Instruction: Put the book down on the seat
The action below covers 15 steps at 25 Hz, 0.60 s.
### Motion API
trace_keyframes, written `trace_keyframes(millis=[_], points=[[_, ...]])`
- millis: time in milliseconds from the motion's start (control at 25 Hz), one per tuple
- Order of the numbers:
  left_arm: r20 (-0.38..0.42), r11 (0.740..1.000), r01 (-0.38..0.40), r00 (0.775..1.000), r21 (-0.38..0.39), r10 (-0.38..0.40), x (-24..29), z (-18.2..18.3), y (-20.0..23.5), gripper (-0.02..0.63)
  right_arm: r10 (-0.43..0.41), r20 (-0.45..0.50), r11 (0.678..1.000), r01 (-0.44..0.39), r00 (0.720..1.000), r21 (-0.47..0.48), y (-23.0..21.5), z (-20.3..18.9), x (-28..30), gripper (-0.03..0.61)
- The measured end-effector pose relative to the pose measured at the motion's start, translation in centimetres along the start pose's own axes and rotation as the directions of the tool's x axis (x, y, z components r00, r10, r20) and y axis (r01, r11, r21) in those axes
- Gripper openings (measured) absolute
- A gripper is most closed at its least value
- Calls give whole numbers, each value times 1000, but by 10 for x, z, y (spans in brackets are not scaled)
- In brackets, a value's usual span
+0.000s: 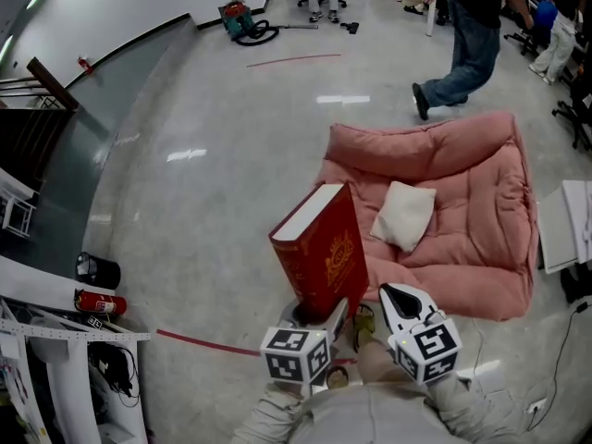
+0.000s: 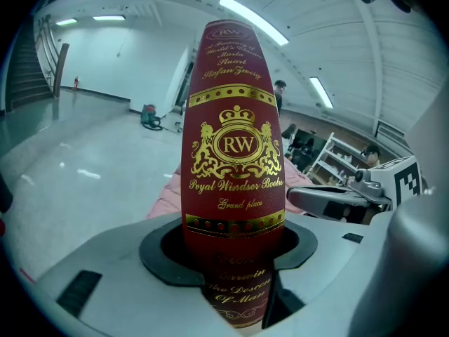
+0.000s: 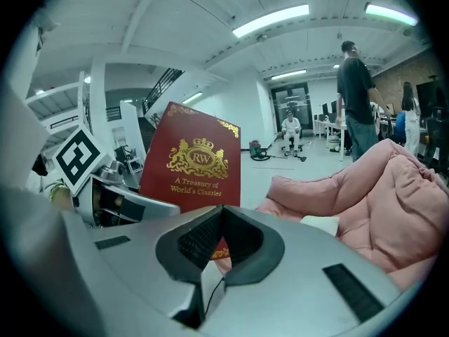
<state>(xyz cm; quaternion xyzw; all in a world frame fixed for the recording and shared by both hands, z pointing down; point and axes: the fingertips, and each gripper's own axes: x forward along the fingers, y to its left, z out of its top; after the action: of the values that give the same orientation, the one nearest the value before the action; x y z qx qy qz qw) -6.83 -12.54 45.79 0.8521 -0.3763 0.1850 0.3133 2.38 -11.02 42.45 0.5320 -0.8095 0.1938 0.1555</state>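
A thick red book [image 1: 324,248] with gold print stands upright, its lower end clamped in my left gripper [image 1: 319,318], which is shut on it. In the left gripper view the book's spine [image 2: 233,139] rises from between the jaws of that gripper [image 2: 231,239]. The pink cushioned seat [image 1: 462,229] lies on the floor just beyond and to the right of the book, with a cream pillow [image 1: 404,214] on it. My right gripper [image 1: 396,296] hovers beside the book, near the seat's front edge, shut with nothing in it. The right gripper view shows that gripper [image 3: 221,220], the book's cover [image 3: 193,160] and the seat [image 3: 372,202].
A person [image 1: 467,35] walks past behind the seat. A white shelf unit [image 1: 564,225] stands at the seat's right. At the left are a black bucket [image 1: 97,269] and a red fire extinguisher [image 1: 97,302]. A red tape line [image 1: 203,343] crosses the floor.
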Motion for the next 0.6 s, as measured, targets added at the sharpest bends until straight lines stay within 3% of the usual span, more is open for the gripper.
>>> trace_keyframes(millis=[600], points=[[-60, 997, -67, 996, -36, 65, 87, 45, 30, 244, 63, -50, 998, -62, 997, 25, -71, 22, 63, 5]])
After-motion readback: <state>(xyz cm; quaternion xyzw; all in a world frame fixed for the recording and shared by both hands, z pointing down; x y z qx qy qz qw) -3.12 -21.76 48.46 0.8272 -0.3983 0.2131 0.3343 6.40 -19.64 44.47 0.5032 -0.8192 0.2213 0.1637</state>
